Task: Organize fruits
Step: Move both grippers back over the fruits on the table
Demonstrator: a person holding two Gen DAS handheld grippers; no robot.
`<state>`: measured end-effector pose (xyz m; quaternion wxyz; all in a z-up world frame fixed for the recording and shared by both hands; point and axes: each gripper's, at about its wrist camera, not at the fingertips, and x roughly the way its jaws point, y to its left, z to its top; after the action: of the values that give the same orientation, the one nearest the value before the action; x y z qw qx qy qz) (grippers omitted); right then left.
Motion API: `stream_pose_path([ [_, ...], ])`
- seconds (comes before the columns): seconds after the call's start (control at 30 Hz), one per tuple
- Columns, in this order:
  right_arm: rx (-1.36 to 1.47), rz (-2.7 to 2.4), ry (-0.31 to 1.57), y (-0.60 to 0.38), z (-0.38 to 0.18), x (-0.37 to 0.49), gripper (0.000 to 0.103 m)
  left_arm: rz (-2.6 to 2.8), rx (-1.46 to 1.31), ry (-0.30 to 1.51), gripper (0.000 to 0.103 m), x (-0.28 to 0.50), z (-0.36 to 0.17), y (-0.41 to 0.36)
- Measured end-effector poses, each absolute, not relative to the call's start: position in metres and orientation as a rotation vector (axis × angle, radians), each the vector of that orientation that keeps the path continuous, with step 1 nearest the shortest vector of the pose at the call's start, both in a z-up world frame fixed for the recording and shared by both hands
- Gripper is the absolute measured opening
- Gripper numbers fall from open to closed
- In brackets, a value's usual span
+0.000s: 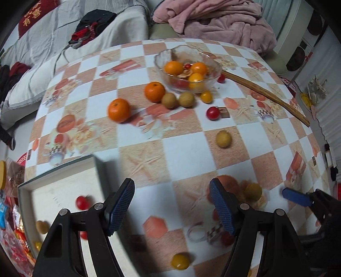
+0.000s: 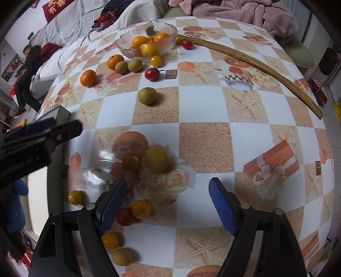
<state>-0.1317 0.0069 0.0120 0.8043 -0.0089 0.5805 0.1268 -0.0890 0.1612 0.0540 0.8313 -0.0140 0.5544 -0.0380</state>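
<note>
A glass bowl (image 1: 215, 70) at the table's far side holds several oranges and tomatoes; it also shows in the right wrist view (image 2: 168, 32). Two oranges (image 1: 119, 110), brown-green fruits (image 1: 169, 100), a red tomato (image 1: 212, 113) and a lone green fruit (image 1: 223, 139) lie loose before it. A white tray (image 1: 55, 191) at the left holds a red tomato (image 1: 82, 202) and small fruits. My left gripper (image 1: 172, 204) is open and empty beside the tray. My right gripper (image 2: 167, 202) is open and empty above a yellow fruit (image 2: 156, 159) and small tomatoes (image 2: 141, 209).
A long wooden stick (image 1: 266, 93) lies across the far right of the checked tablecloth. A pink blanket (image 1: 213, 19) and a sofa with cushions stand behind the table. Snack packets (image 1: 10, 223) lie at the far left edge.
</note>
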Motion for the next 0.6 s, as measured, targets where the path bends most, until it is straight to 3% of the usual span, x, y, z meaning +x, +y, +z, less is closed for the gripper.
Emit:
stream_pose_path([
  [0.6,-0.164,0.421,1.182,0.018,0.001,-0.115,0.065,-0.110,0.023,1.211,0.074,-0.028,0.019,0.103],
])
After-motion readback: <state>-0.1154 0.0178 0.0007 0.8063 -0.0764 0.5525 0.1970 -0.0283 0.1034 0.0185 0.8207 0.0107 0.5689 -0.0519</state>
